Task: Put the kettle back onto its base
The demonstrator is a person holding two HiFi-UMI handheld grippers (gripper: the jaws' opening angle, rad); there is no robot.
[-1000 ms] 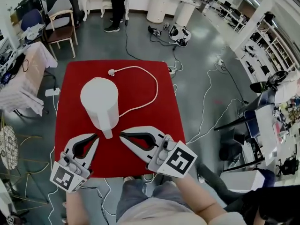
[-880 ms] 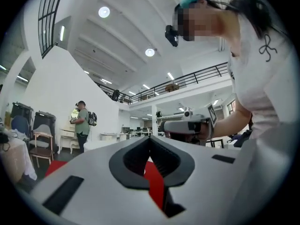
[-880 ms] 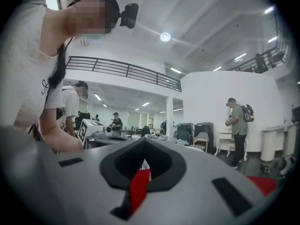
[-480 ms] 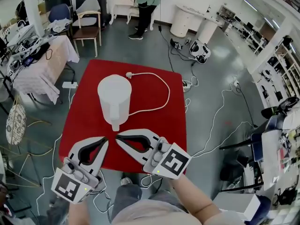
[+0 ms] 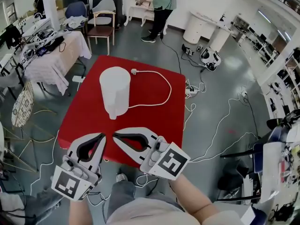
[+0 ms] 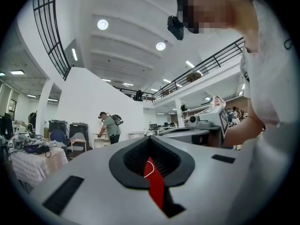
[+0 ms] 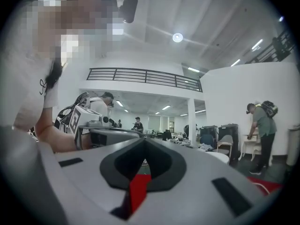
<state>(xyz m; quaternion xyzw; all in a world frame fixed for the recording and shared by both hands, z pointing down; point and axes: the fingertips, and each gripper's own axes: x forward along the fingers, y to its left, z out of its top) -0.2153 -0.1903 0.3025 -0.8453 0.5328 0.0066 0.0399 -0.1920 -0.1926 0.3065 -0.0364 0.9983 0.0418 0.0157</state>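
The white kettle (image 5: 115,90) stands upright on the red table (image 5: 154,114), its handle toward me. A white cord (image 5: 157,81) runs out from under its right side and loops back to a plug (image 5: 133,71). The base itself does not show. My left gripper (image 5: 102,136) and right gripper (image 5: 114,136) hover over the near table edge, well short of the kettle, tips close together. Both are shut with nothing in them. The left gripper view shows closed jaws (image 6: 149,138) with red table seen through their gap. The right gripper view shows the same (image 7: 144,140).
A table with a white cloth (image 5: 51,55) cluttered with gear stands left of the red table. A chair (image 5: 101,29) and a standing person (image 5: 161,3) are beyond it. Cables and a power strip (image 5: 192,92) lie on the floor to the right.
Both grippers have drawn back from the kettle's handle toward the near table edge and risen. The kettle stays put. The head view now shows more of the far room.
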